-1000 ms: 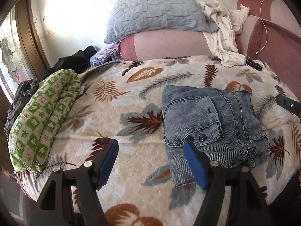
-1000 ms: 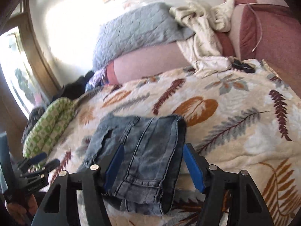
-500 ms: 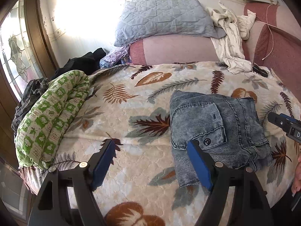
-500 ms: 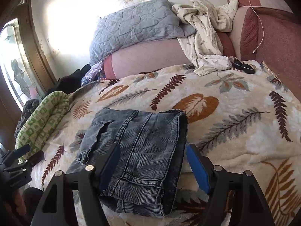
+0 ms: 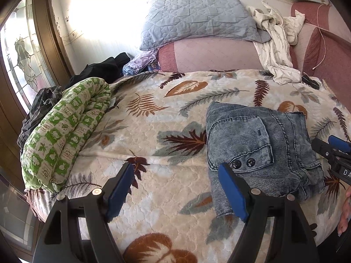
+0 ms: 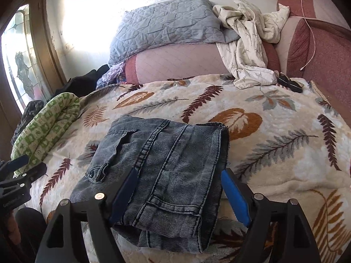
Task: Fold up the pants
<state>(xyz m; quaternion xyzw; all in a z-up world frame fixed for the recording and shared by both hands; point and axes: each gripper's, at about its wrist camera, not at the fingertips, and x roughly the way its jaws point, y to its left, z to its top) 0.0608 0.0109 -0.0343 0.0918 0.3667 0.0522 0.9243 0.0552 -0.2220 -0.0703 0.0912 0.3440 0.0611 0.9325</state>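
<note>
bright window (image 5: 24, 65) glare on wall, fisheye-curved dark corners, sharp focus

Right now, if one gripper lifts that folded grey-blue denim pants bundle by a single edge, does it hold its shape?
Probably not. The folded grey-blue denim pants bundle is several loose layers, open at the near edge, so an edge grab would likely lift only the top layers and unfold it. Thick denim looks heavyish. The plush leaf-print blanket would probably drag against a push.

Both the left gripper (image 5: 176, 191) and right gripper (image 6: 178, 196) have black plastic frames, blue finger pads and silver screws; white lettering, possibly "DA", marks one body.
</note>
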